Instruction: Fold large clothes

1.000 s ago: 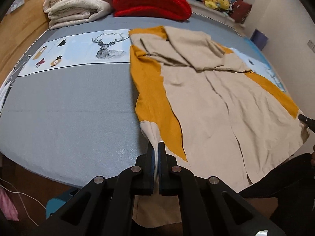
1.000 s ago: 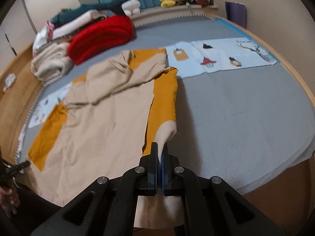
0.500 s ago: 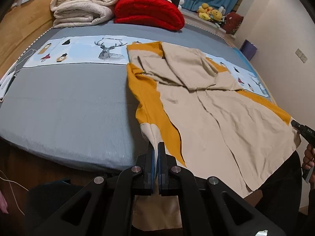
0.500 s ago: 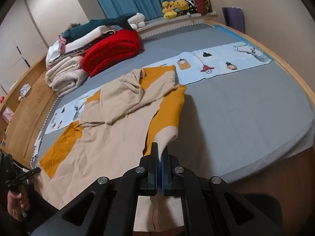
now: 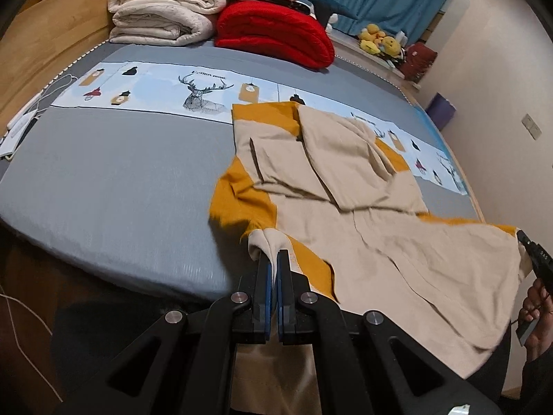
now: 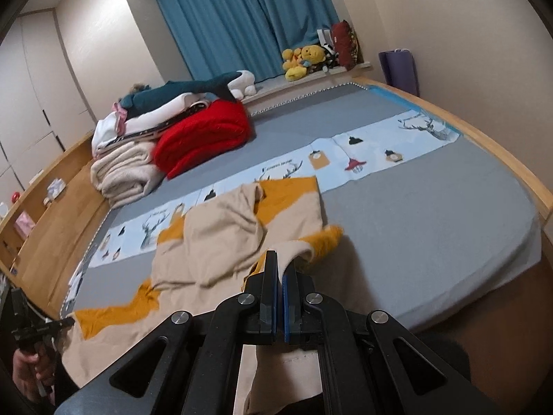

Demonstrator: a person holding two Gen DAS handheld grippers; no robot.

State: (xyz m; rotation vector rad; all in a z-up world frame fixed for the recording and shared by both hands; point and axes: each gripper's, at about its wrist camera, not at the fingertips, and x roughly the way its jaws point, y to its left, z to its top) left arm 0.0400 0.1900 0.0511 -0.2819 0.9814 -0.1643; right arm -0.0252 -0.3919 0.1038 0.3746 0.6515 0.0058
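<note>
A large beige and mustard garment (image 5: 380, 242) lies spread on the grey bed (image 5: 103, 190), its far part bunched in folds. My left gripper (image 5: 274, 259) is shut on the near left corner of its hem, and cloth hangs down below the fingers. In the right wrist view the same garment (image 6: 214, 242) stretches away to the left. My right gripper (image 6: 280, 266) is shut on the near right corner, lifted off the bed. Each gripper shows at the edge of the other's view, held in a hand: the right one (image 5: 534, 254), the left one (image 6: 41, 328).
Folded cream blankets (image 5: 162, 17) and a red blanket (image 5: 273, 34) are stacked at the bed's far side. A pale blue printed strip (image 5: 155, 86) crosses the bed. Plush toys (image 6: 300, 58) sit by blue curtains (image 6: 242, 17). A wooden frame (image 6: 501, 145) edges the bed.
Both grippers have risen and pulled back, still shut on the hem corners. The near edge of the garment has come up off the bed, and the mustard side panels have bunched toward the grippers.
</note>
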